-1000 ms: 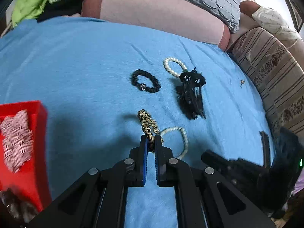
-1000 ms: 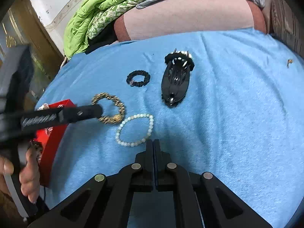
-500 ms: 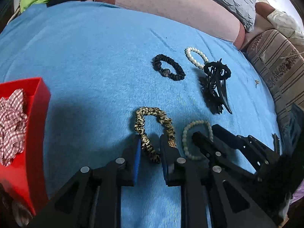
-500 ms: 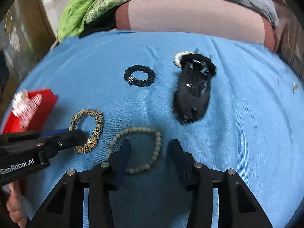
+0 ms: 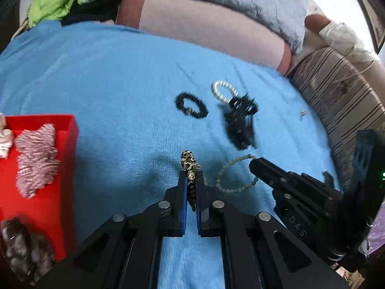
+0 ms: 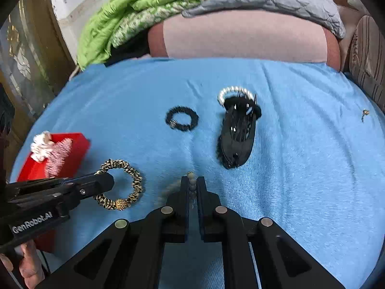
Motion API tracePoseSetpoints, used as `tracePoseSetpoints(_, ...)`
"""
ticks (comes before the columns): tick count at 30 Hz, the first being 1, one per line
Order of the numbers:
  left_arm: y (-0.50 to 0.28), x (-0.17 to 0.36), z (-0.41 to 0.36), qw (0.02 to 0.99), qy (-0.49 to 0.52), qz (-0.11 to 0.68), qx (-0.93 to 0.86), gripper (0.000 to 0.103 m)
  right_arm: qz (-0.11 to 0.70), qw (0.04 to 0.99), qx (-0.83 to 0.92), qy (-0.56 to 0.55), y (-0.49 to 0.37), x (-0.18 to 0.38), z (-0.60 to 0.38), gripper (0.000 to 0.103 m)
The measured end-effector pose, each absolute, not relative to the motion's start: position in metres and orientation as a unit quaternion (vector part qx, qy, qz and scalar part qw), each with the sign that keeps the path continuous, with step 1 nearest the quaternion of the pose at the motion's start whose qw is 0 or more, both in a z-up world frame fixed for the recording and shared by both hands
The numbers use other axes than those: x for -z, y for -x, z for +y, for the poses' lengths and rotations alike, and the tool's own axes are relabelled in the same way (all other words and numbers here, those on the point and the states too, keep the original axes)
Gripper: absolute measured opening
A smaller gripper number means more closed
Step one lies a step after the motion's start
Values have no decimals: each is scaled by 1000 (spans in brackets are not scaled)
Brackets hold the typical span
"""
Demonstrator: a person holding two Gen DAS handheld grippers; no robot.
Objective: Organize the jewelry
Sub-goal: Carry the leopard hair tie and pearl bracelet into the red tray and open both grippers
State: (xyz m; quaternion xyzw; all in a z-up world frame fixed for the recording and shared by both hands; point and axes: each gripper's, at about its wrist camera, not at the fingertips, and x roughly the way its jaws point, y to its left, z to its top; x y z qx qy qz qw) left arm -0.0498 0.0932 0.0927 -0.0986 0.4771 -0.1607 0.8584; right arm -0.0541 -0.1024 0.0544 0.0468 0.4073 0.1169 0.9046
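My left gripper (image 5: 191,180) is shut on the leopard-print scrunchie (image 5: 189,168), also seen in the right wrist view (image 6: 125,185), lifted on edge above the blue cloth (image 5: 108,84). My right gripper (image 6: 191,183) is shut on the pale bead bracelet (image 6: 191,180), which also shows in the left wrist view (image 5: 231,168). A black scrunchie (image 6: 181,120), a black hair claw (image 6: 238,139) and a white pearl bracelet (image 6: 231,91) lie farther back. The red box (image 5: 69,130) stands at the left.
The red box holds a striped scrunchie (image 5: 36,159), a dark fuzzy one (image 5: 21,252) and a white item (image 6: 41,144). A small metal earring (image 6: 364,114) lies at the right. Pillows and green bedding (image 6: 125,19) border the back; a striped cushion (image 5: 336,91) borders the right.
Both grippers closed: the left on the leopard scrunchie, the right on the bead bracelet. The scrunchie now stands lifted on edge between the left fingers.
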Motion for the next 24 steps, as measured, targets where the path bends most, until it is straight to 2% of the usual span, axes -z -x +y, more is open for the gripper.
tracePoseSetpoints(13,109,-156,179,906,80,410,69,5,368,912,-180,-22,89,-119,-48,7)
tracePoseSetpoints(24,109,-132,299,898,107,424,-36,5,371,890,-264,24,94,-139,51,7)
